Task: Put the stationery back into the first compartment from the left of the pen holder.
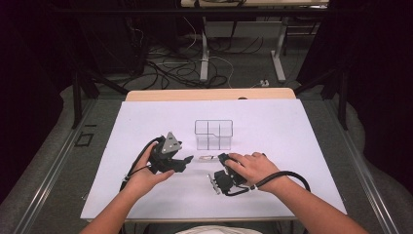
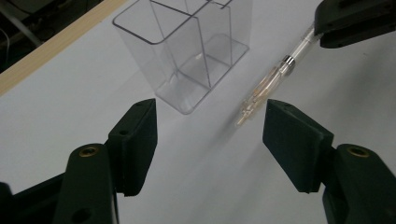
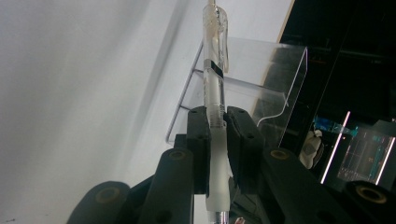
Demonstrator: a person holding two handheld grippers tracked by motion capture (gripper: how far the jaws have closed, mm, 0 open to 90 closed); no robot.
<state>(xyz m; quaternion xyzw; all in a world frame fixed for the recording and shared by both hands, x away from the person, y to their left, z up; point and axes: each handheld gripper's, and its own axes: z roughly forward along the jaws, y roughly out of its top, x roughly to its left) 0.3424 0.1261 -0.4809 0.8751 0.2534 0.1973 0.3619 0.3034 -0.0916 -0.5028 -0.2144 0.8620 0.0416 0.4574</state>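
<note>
A clear plastic pen (image 3: 215, 84) is clamped between the jaws of my right gripper (image 3: 217, 114), which is shut on its barrel. In the high view the right gripper (image 1: 223, 158) lies low on the white sheet and holds the pen (image 1: 207, 158) level, pointing left. My left gripper (image 1: 187, 160) faces it from the left. In the left gripper view that gripper (image 2: 210, 109) is open, and the pen's (image 2: 273, 79) free end reaches toward the gap near the right jaw without touching a pad. Just beyond stands a clear divided organizer box (image 2: 187, 51), upright with nothing inside.
The organizer (image 1: 214, 134) stands mid-sheet, just behind both grippers. The white sheet (image 1: 272, 126) covers the table, whose wooden far edge (image 1: 209, 94) shows beyond it. Cables and desk legs lie on the floor behind.
</note>
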